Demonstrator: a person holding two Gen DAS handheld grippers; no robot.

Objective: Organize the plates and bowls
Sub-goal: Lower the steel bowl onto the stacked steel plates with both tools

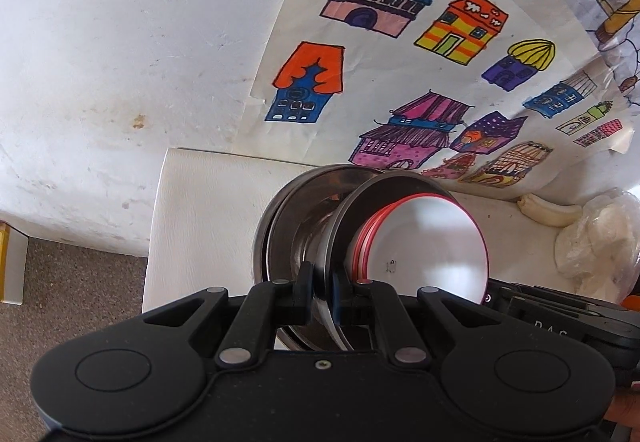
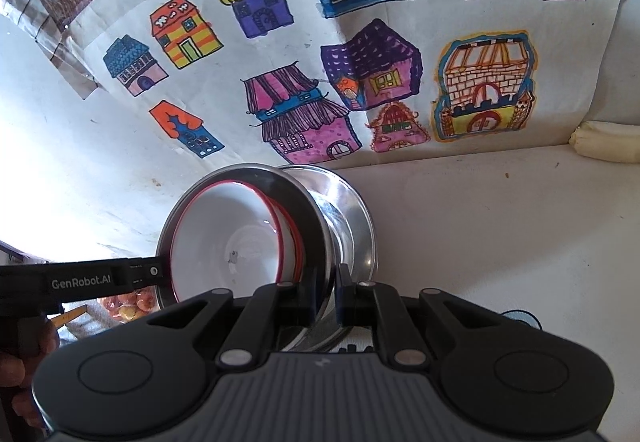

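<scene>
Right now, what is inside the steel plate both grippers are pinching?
A white bowl with a red rim nests in the steel plate, clamped by the left gripper and right gripper. The plate's centre beneath it is hidden.

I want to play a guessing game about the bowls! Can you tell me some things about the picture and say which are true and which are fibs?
1. The right gripper is shut on the rim of a steel bowl. True.
2. The white bowl has a blue rim. False: its rim is red.
3. The white bowl sits inside the steel bowl. True.
4. The left gripper is open and holds nothing. False: it is shut on a steel rim too.
5. The house drawings on the wall are all black and white. False: they are coloured pink, purple, blue, orange and yellow.
</scene>
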